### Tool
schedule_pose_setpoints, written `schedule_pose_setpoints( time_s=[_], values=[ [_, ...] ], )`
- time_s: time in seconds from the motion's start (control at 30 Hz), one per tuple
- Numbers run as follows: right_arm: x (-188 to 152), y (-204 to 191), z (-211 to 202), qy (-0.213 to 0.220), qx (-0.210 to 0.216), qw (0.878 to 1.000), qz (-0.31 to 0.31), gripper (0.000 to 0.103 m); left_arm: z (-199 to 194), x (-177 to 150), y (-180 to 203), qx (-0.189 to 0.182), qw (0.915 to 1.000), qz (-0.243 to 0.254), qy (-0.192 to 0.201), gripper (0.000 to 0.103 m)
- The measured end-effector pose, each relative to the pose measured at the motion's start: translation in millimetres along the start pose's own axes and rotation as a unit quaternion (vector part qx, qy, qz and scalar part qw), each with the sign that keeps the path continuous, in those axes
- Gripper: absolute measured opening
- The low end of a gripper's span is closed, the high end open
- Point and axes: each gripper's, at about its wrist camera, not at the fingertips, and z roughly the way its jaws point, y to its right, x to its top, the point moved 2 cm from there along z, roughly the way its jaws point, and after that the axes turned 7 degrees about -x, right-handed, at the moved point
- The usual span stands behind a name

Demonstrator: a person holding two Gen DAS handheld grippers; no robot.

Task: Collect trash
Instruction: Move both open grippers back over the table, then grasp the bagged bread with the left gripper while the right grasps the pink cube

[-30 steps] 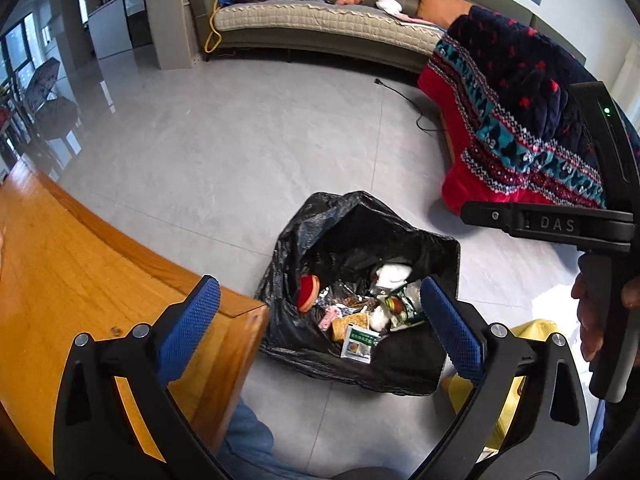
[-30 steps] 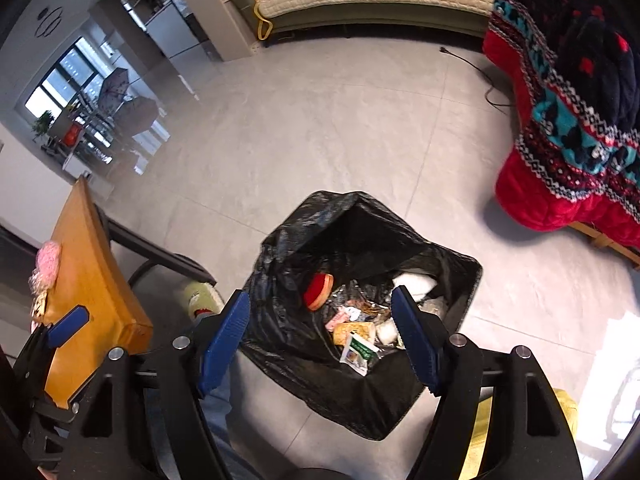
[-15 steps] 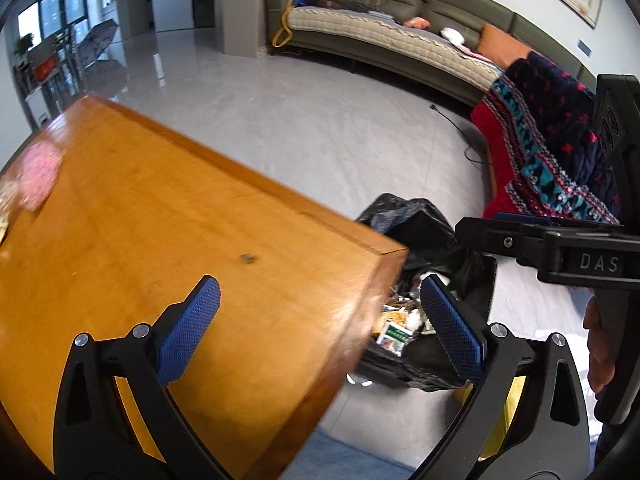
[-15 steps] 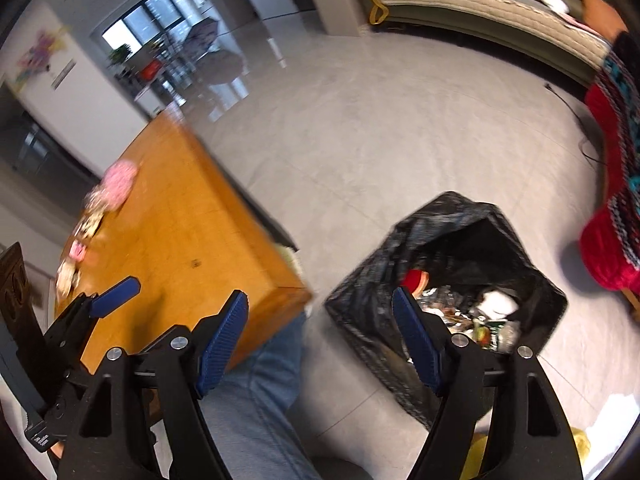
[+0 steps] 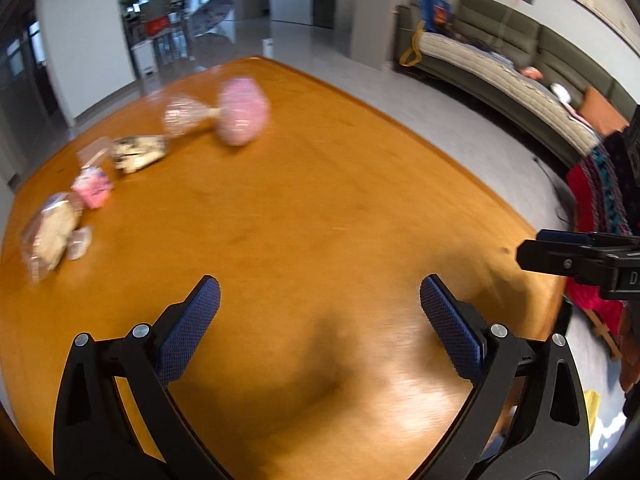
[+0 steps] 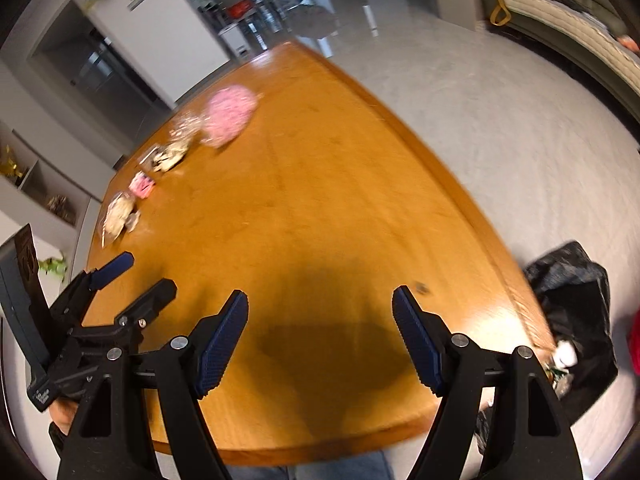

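I find both grippers above the wooden table [image 5: 320, 208], angled down at it. My left gripper [image 5: 320, 320] is released, jaws wide apart, nothing between them. My right gripper [image 6: 320, 336] is likewise released and empty. The trash lies in a row along the far left edge of the table: a pink bag [image 5: 242, 112], a clear wrapper [image 5: 182, 116], a printed packet [image 5: 138, 152], a small pink packet [image 5: 94, 186] and a bagged bun [image 5: 50, 236]. The black trash bag [image 6: 576, 320] stands on the floor off the table's near right corner
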Motion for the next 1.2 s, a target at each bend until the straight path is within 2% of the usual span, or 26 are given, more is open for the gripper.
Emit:
schedule_pose_setpoints(
  time_s=[0.23,0.47,0.63,0.73,0.87,0.97,1.2],
  values=[
    [13,-60,31,-0.029,0.023,0.998,-0.051,0.075,-19,6,-102,0.076,0.996,-0.048,0.001,0.097],
    [27,-108,63,-0.062,0.042,0.994,-0.083,0.075,-29,17,-185,0.115,0.9893,-0.09,-0.001,0.097],
    [37,-140,79,-0.07,0.057,0.99,-0.109,0.075,-15,33,-240,0.144,0.9841,-0.099,-0.033,0.097],
    [38,-151,87,-0.079,0.06,0.988,-0.119,0.075,3,40,-271,0.147,0.9805,-0.116,-0.058,0.097],
    [45,-160,97,-0.091,0.066,0.986,-0.122,0.075,17,41,-295,0.158,0.9771,-0.122,-0.076,0.097],
    [56,-175,105,-0.101,0.092,0.983,-0.121,0.075,22,38,-304,0.154,0.9766,-0.125,-0.083,0.097],
    [92,-243,130,-0.102,0.14,0.973,-0.152,0.075,16,29,-321,0.141,0.9753,-0.149,-0.081,0.097]
  ],
)
